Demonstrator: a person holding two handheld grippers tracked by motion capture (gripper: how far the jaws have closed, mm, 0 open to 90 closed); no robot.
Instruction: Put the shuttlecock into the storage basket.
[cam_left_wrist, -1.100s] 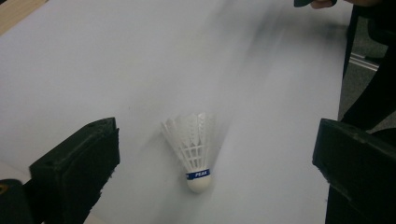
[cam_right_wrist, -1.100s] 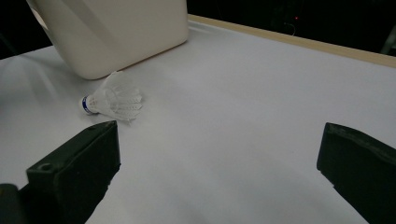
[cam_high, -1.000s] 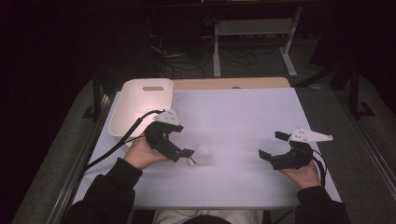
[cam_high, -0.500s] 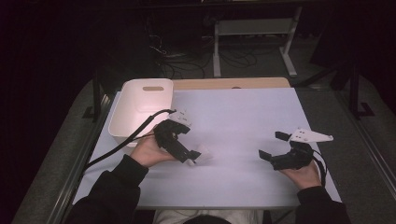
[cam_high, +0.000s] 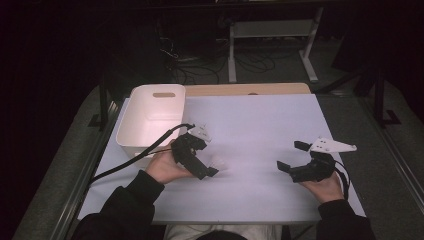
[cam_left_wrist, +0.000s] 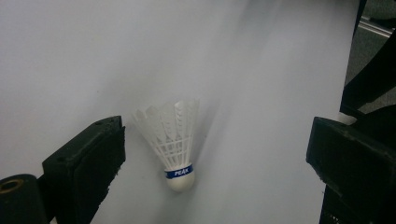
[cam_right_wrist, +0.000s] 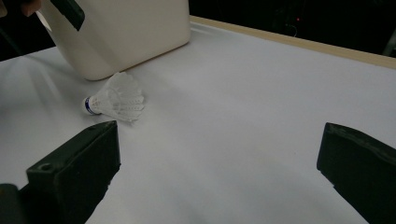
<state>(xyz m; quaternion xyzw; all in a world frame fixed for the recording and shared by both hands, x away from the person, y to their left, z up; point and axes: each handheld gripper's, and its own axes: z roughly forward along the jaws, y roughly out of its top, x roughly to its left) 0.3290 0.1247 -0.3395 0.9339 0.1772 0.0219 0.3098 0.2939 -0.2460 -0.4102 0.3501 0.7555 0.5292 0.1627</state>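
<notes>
A white shuttlecock with a blue band on its cork lies on its side on the white sheet. My left gripper hangs right beside it, tilted down, jaws open. In the left gripper view the shuttlecock lies between and just beyond the wide-open jaws of the left gripper, nearer the left one and touching neither. My right gripper rests open at the right of the sheet, holding nothing. From the right gripper the shuttlecock lies farther off, up to the left.
A white plastic bin stands at the sheet's back left corner, its wall just behind the shuttlecock. A black cable trails from the left gripper off the left edge. The table's wooden edge runs along the back.
My left gripper has shifted a little to the right and turned down over the shuttlecock. The shuttlecock and the right gripper have stayed where they were.
</notes>
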